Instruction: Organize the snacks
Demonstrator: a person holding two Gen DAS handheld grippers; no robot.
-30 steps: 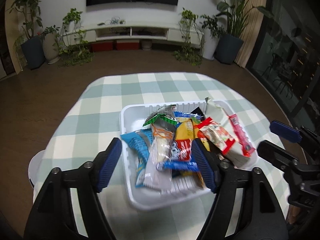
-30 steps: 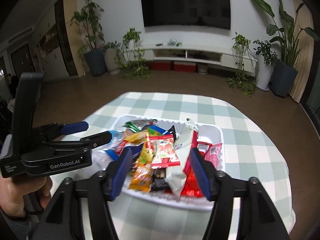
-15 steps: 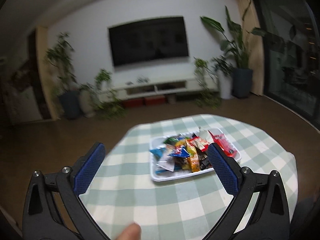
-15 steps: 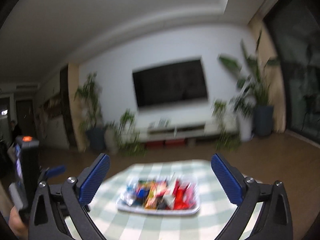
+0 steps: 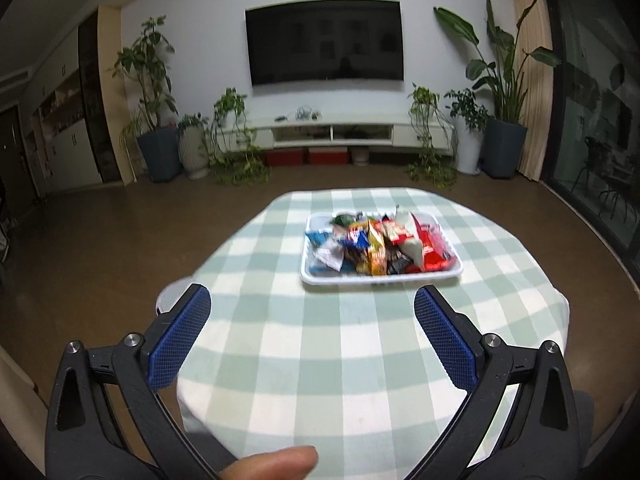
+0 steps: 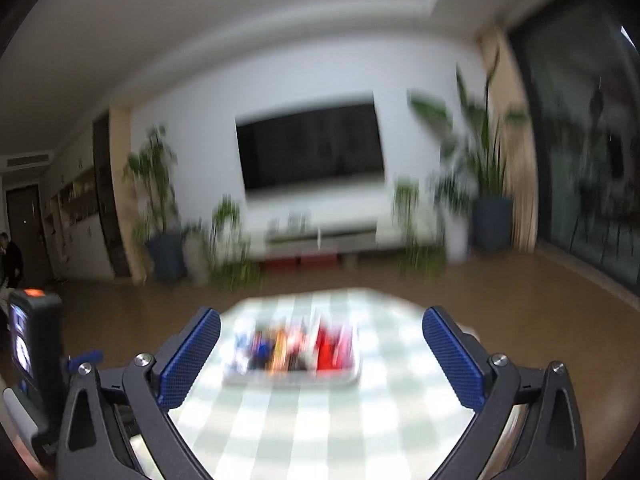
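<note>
A white tray (image 5: pixel 384 279) full of several colourful snack packets (image 5: pixel 376 248) sits on a round table with a green-and-white checked cloth (image 5: pixel 320 360). My left gripper (image 5: pixel 312 300) is open and empty, held back from the tray near the table's front edge. My right gripper (image 6: pixel 320 320) is also open and empty, well back from the tray (image 6: pixel 292 378), which is blurred in the right wrist view. The left gripper's body (image 6: pixel 36 356) shows at the left edge of the right wrist view.
A thumb tip (image 5: pixel 276 462) shows at the bottom of the left wrist view. Beyond the table are a brown floor, a wall TV (image 5: pixel 324 42), a low white cabinet (image 5: pixel 340 134) and potted plants (image 5: pixel 500 120) on both sides.
Both grippers have pulled back and up from just over the tray and opened wider. The tray now looks small and far. The right wrist view is still motion-blurred.
</note>
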